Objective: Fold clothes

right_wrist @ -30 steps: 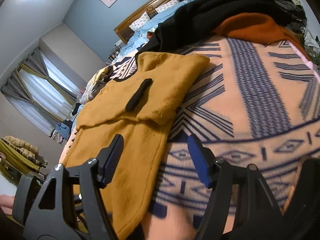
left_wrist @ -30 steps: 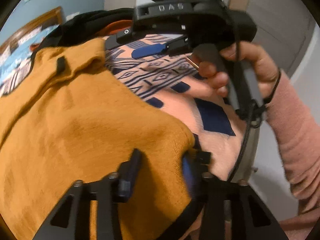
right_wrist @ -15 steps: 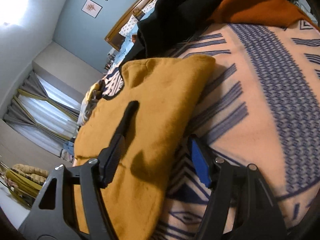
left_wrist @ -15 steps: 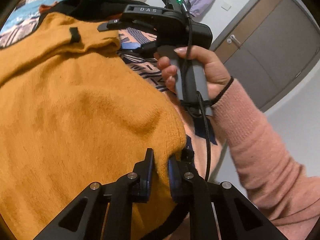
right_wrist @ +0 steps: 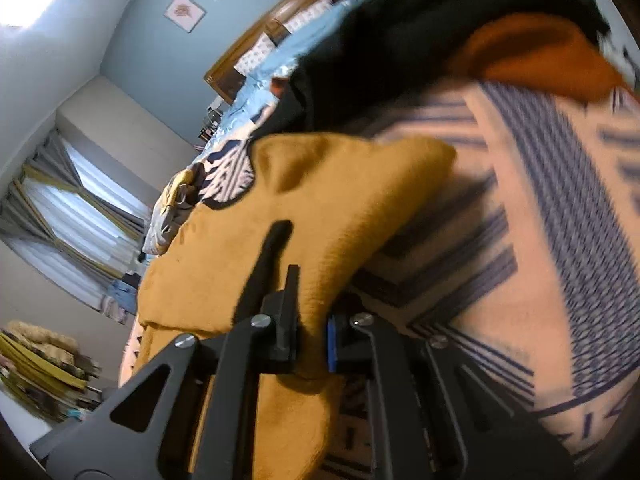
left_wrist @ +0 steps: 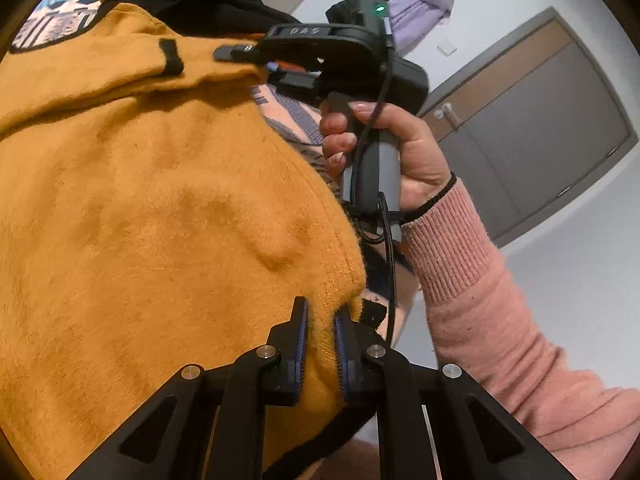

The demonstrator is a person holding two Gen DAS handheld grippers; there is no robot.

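Note:
A mustard-yellow sweater (left_wrist: 160, 220) lies spread on a patterned pink and navy blanket (right_wrist: 540, 260). My left gripper (left_wrist: 320, 320) is shut on the sweater's near hem corner. My right gripper (right_wrist: 310, 308) is shut on the edge of the folded sleeve part of the sweater (right_wrist: 320, 208), beside a black tab (right_wrist: 264, 264). The right gripper (left_wrist: 256, 56) also shows in the left wrist view, held by a hand in a pink sleeve, its tips at the sweater's far edge.
A black garment (right_wrist: 420, 40) and a rust-orange one (right_wrist: 532, 52) are piled at the blanket's far end. A bed with a wooden headboard (right_wrist: 288, 12) stands beyond. A grey door (left_wrist: 540, 120) and hanging coats (left_wrist: 420, 4) are on the right.
Both grippers have closed on the sweater: the left on the hem corner, the right after moving forward onto the folded sleeve edge.

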